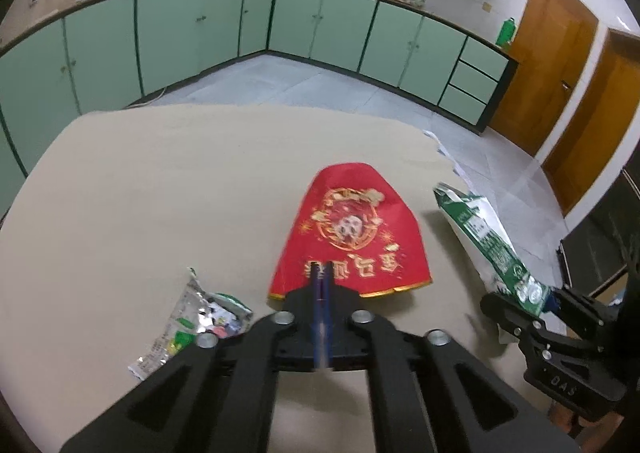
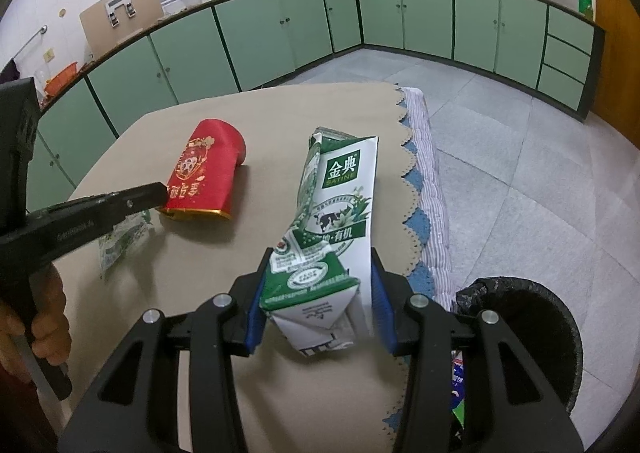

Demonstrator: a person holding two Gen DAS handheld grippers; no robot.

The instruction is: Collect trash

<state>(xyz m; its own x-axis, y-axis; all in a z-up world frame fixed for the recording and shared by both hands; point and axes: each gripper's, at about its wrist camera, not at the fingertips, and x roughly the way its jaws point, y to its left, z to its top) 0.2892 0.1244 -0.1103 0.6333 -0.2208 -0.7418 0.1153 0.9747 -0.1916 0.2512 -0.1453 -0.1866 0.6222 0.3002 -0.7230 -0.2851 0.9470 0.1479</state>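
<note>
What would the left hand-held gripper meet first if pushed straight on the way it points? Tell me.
The red paper cup. The left hand-held gripper is already at its gold-rimmed near edge, jaws almost together, so going on it would push into the cup lying on the table. Whether it grips the rim is unclear.

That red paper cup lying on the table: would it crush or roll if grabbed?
The red paper cup looks thin-walled, so it probably dents easily. The left gripper pinches its rim. Lying on its side, it may roll if nudged.

red gold-printed cup (image 2: pixel 204 173), green-white carton (image 2: pixel 336 221)
</note>
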